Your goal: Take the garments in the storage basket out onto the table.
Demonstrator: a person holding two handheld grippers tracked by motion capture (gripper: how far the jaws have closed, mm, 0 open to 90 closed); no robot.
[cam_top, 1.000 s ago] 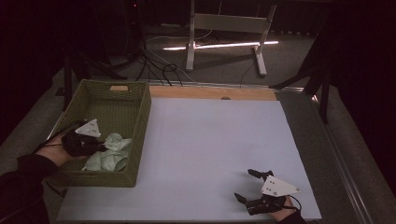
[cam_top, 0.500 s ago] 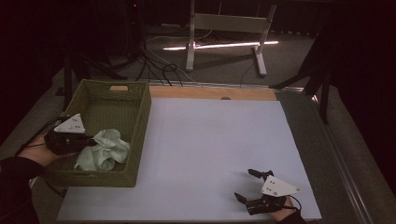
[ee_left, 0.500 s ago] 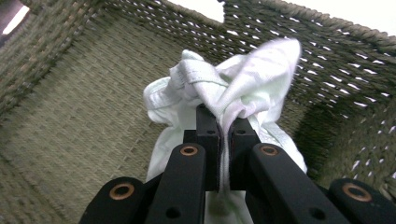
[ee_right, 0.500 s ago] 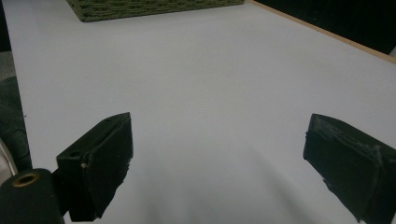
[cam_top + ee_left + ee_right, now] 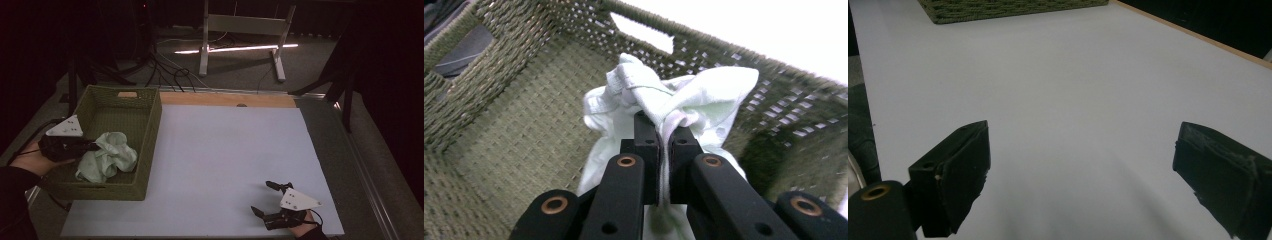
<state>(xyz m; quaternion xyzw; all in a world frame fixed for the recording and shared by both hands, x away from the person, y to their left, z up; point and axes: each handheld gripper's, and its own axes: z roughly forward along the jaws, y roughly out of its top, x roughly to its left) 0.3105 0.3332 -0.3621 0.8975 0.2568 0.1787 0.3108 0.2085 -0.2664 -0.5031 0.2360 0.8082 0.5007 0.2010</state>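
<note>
Here the left gripper (image 5: 92, 146) reaches in over the near-left wall of the green woven basket (image 5: 150, 130), its jaws pressed together on a fold of the pale green cloth (image 5: 107, 156); in the left gripper view the two black jaws stand almost touching, with a thin strip of the cloth (image 5: 684, 105) pinched between them and the rest bunched up just beyond the tips. The cloth is crumpled into a loose heap inside the basket, in its near half, with the heap close against the basket's right wall and its lower part hanging toward the woven floor. The basket sits on the left edge of the white table (image 5: 225, 150), its far wall showing a cut-out handle. Well apart from the basket, at the table's near right corner, the right gripper (image 5: 265, 198) lies low over the bare white surface with its jaws spread wide and nothing between them; in the right gripper view the right gripper (image 5: 1080, 170) looks across the table toward the basket (image 5: 998, 10), which lies far off at the top edge
</note>
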